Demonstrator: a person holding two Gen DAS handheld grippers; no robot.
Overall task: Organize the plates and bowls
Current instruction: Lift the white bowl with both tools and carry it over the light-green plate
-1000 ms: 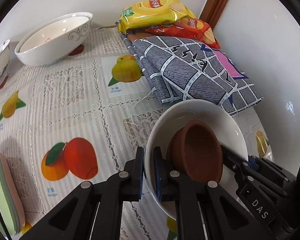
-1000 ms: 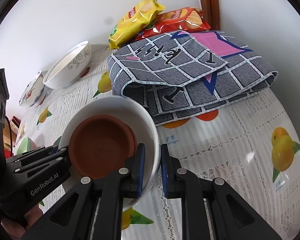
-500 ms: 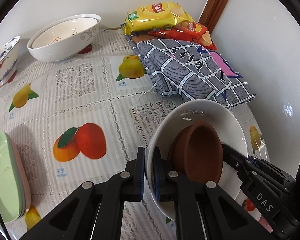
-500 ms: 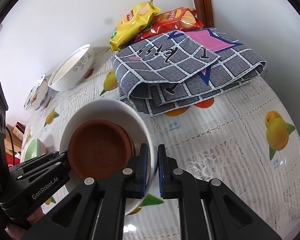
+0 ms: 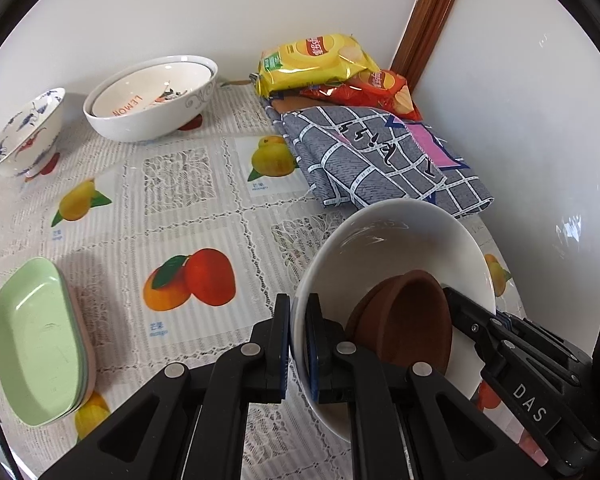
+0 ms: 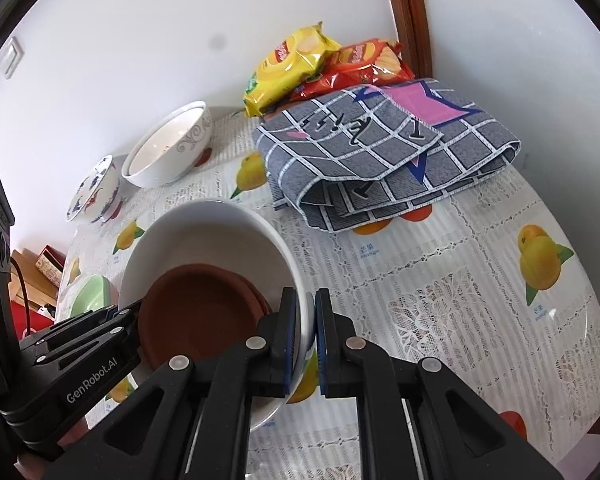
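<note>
A plain white bowl (image 5: 400,240) with brown dishes (image 5: 408,320) stacked inside is held up above the table by both grippers. My left gripper (image 5: 298,344) is shut on its left rim. My right gripper (image 6: 308,336) is shut on its right rim; the bowl (image 6: 204,236) and brown dishes (image 6: 196,312) also show in the right wrist view. A large white patterned bowl (image 5: 152,100) with another nested in it stands at the back. A blue-and-red painted bowl (image 5: 24,132) stands left of it. Green plates (image 5: 36,340) lie stacked at the left.
A folded grey checked cloth (image 5: 380,160) lies at the back right, with yellow (image 5: 316,60) and red (image 5: 372,92) crisp bags behind it in the corner. A fruit-print tablecloth (image 5: 188,216) covers the table. White walls bound the back and right.
Both grippers have lifted the white bowl higher and drawn it back from the cloth. More of the table shows, with the green plates and painted bowl now fully in view.
</note>
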